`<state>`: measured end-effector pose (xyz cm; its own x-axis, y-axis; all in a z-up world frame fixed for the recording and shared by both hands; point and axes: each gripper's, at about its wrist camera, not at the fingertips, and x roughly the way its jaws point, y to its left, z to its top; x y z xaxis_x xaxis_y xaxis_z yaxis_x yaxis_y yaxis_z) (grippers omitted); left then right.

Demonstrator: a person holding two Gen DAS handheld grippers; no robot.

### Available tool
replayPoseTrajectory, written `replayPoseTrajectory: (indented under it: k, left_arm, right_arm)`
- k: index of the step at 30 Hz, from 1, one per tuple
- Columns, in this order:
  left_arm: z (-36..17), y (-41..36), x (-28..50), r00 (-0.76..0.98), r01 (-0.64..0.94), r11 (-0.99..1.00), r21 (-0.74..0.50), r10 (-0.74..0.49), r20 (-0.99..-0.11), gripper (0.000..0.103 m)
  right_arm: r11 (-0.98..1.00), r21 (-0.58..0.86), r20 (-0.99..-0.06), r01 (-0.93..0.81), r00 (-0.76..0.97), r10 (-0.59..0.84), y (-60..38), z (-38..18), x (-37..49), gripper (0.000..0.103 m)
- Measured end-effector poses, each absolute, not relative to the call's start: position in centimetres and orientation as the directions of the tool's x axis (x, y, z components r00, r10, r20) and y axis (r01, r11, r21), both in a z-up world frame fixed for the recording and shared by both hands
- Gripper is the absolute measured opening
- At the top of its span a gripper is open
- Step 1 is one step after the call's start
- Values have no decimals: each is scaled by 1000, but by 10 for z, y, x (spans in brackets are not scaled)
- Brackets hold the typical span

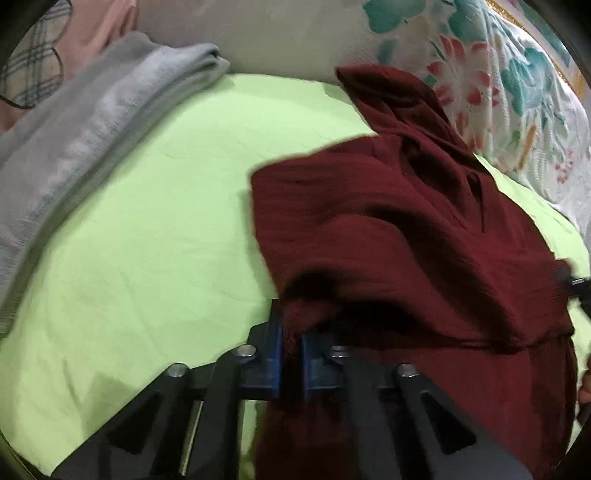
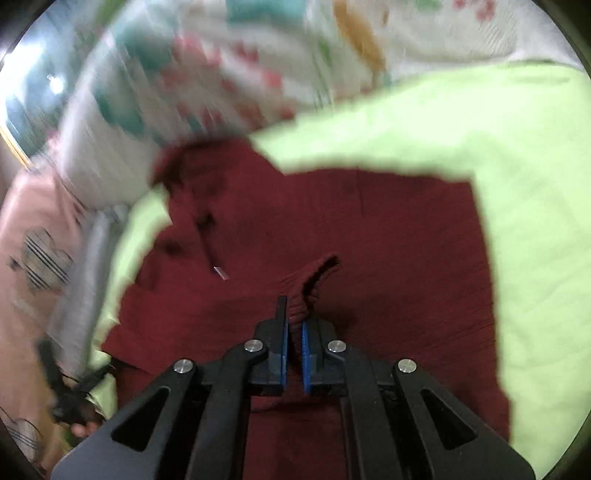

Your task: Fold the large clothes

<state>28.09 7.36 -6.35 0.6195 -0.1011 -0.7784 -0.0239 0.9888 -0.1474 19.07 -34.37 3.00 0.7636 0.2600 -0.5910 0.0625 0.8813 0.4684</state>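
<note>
In the left wrist view, a folded grey garment (image 1: 92,136) lies at ten o'clock along the far edge of the light green sheet (image 1: 155,229), with a pink cloth (image 1: 110,26) bearing a plaid patch behind it at eleven. The green sheet fills the middle and left. At six o'clock the left gripper (image 1: 291,350) has its blue pads (image 1: 275,354) pinched nearly together on a bunched edge of the dark red garment (image 1: 406,240), which spreads from there toward three o'clock and up to one, its far end lying against a floral quilt (image 1: 498,92). At three o'clock, on the rim, a dark part of the other gripper touches the red cloth.

In the right wrist view, blurred toward the top, the pink cloth (image 2: 33,229) sits at nine o'clock and the floral quilt (image 2: 221,66) at twelve. The dark red garment (image 2: 388,240) lies spread across the centre on the green sheet (image 2: 517,166), which shows from one to four o'clock. At six o'clock the right gripper (image 2: 294,332) is closed tight on a gathered ridge of the red fabric, the cloth standing up between its blue pads (image 2: 305,350).
</note>
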Motion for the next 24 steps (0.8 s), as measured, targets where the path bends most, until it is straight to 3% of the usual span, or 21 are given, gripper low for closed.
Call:
replayPoseTrajectory:
  k: [3, 8, 14, 15, 20, 24]
  left_arm:
    - [-55, 75, 274, 661, -4, 988, -155, -114, -741, 8]
    - [-72, 68, 265, 625, 13, 997, -77, -68, -778, 7]
    - [-64, 89, 257, 568, 84, 974, -212, -222, -793, 12]
    - [-60, 95, 254, 564, 96, 965, -244, -255, -786, 15]
    - [-49, 126, 284, 553, 72, 906, -417, -384, -739, 58]
    - [-68, 127, 342, 482, 31, 892, -451, -408, -775, 59]
  right_arm:
    - [857, 503, -522, 116, 830, 194, -374, 52, 166, 6]
    - [837, 504, -639, 215, 745, 193, -396, 11, 175, 6]
    - [846, 477, -671, 237, 720, 177, -389, -12, 175, 6]
    - [847, 477, -670, 236, 721, 177, -390, -12, 176, 6]
    - [851, 471, -677, 234, 714, 178, -390, -14, 176, 8]
    - [852, 471, -677, 229, 713, 183, -392, -14, 177, 9]
